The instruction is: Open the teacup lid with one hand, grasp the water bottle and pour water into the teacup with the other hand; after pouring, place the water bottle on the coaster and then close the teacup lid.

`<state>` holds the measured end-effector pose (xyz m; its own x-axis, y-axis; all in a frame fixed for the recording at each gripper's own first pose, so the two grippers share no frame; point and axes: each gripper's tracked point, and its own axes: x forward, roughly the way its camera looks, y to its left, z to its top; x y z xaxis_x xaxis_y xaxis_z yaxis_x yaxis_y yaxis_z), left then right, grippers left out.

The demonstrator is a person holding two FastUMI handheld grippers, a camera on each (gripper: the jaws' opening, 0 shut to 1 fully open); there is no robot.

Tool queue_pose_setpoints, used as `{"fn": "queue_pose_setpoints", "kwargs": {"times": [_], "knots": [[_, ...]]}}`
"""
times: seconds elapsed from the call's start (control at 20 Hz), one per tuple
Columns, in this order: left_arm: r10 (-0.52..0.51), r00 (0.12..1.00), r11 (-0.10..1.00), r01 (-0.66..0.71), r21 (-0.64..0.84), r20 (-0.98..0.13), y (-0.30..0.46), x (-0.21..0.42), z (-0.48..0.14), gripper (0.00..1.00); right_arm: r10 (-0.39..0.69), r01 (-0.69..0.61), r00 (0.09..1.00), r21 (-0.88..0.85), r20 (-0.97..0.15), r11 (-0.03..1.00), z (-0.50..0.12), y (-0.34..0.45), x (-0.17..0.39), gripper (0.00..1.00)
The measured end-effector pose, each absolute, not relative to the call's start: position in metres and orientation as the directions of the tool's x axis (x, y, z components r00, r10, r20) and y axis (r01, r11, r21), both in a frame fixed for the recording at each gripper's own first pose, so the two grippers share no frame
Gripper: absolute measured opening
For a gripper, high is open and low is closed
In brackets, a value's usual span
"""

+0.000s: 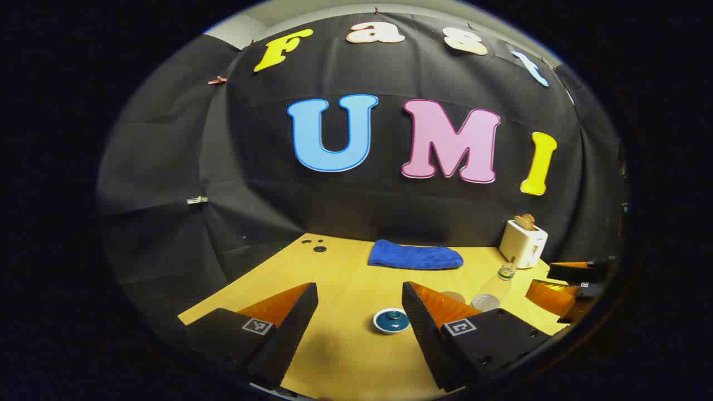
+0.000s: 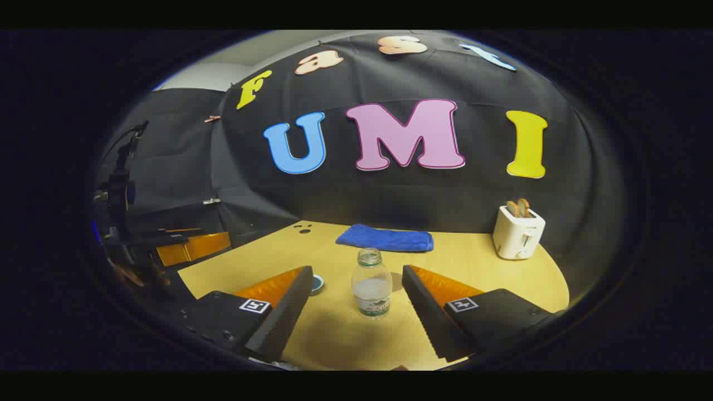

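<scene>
Partly hidden: teacup (image 2: pixel 317 284) sits behind right gripper (image 2: pixel 356 320) finger; lid on in left gripper view. Left gripper (image 1: pixel 359 326) jaws wide open, teacup (image 1: pixel 391 321) between the tips, near the right one. Right jaws open, water bottle (image 2: pixel 371 283) upright between them, untouched. Coaster (image 1: pixel 486 302) beside bottle, faint. Wooden table (image 2: pixel 473 262): blue cloth (image 2: pixel 385 238), toaster (image 2: pixel 518 232) at the back.

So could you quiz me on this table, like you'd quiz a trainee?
1. True or false: the lid sits on the small blue ceramic teacup.
2. What stands between the right claw fingers: A the clear plastic water bottle, B the white toaster, C the blue folded cloth?
3. Fill in: both claws are ____.

Key: 1 true; 2 A; 3 open.
</scene>
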<state>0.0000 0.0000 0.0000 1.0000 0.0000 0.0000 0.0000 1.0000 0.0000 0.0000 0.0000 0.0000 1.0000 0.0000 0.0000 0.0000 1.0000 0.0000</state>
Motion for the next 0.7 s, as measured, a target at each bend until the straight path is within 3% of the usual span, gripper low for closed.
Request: {"fn": "queue_pose_setpoints", "kwargs": {"times": [0.3, 0.35, 0.4, 0.7], "knots": [[0.002, 1.0, 1.0, -0.001, 0.01, -0.016, 0.011, -0.005, -0.009, 0.95, -0.032, 0.032, 0.998, 0.01, -0.05, 0.999, -0.013, -0.001, 0.009, 1.0], [-0.004, 1.0, 1.0, 0.004, 0.019, -0.015, 0.013, -0.005, -0.008, 0.95, -0.034, 0.035, 0.998, 0.013, -0.057, 0.999, -0.014, 0.002, 0.01, 0.95], [-0.01, 1.0, 1.0, 0.01, 0.028, -0.019, 0.017, -0.004, -0.009, 0.95, -0.037, 0.038, 0.997, 0.015, -0.062, 0.999, -0.015, 0.005, 0.01, 1.0], [-0.099, 0.994, 0.993, 0.101, 0.062, -0.035, 0.018, 0.014, -0.015, 0.96, -0.061, 0.061, 0.997, -0.007, -0.054, 0.998, -0.012, 0.016, 0.013, 1.0]]}}
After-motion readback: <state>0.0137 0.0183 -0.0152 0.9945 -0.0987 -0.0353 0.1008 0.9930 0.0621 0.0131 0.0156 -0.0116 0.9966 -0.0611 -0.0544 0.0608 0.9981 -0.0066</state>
